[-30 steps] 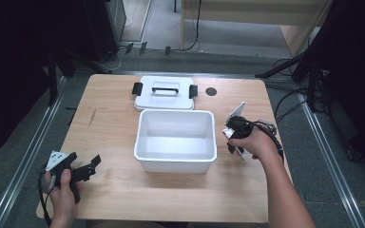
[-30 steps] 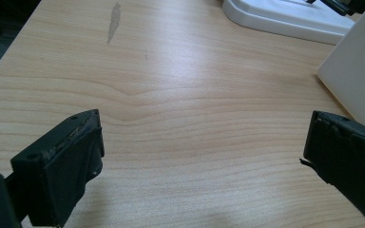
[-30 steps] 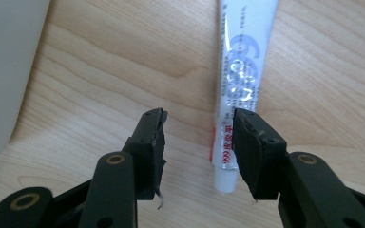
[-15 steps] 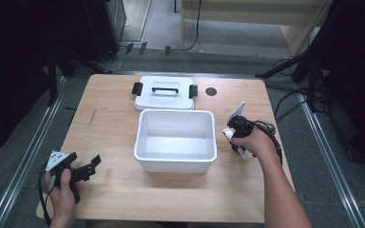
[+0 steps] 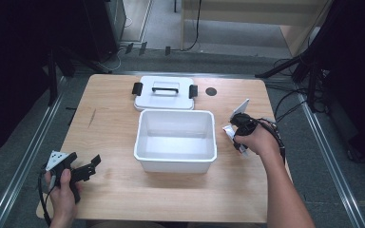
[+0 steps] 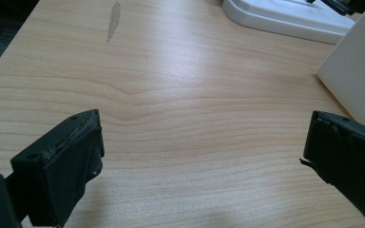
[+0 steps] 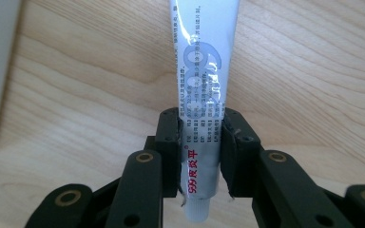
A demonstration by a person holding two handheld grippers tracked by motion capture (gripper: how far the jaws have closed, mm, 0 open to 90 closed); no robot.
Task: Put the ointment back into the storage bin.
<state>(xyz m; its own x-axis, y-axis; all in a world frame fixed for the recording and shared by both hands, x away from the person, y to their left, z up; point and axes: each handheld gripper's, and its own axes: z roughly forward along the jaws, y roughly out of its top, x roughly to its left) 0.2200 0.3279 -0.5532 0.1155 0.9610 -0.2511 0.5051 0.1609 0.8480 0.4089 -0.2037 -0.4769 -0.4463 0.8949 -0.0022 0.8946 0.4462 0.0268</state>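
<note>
A white open bin (image 5: 176, 140) stands in the middle of the wooden table (image 5: 114, 118). Its white lid (image 5: 164, 92) with black latches lies flat just behind it. To the bin's right, my right gripper (image 5: 240, 124) is shut on a white tube (image 7: 204, 95) with printed text and a red mark. The tube (image 5: 240, 109) sticks up and away from the jaws, above the table. At the table's front left corner, my left gripper (image 5: 88, 167) rests low with its jaws wide apart and nothing between them. Its fingers (image 6: 62, 161) frame bare wood in the left gripper view.
A small dark round mark (image 5: 211, 91) sits on the table right of the lid. A grey streak (image 6: 114, 19) marks the wood at the left. Cables and metal rails run along the floor around the table.
The right hand with the tube has shifted very slightly. The left gripper has stayed where it was.
</note>
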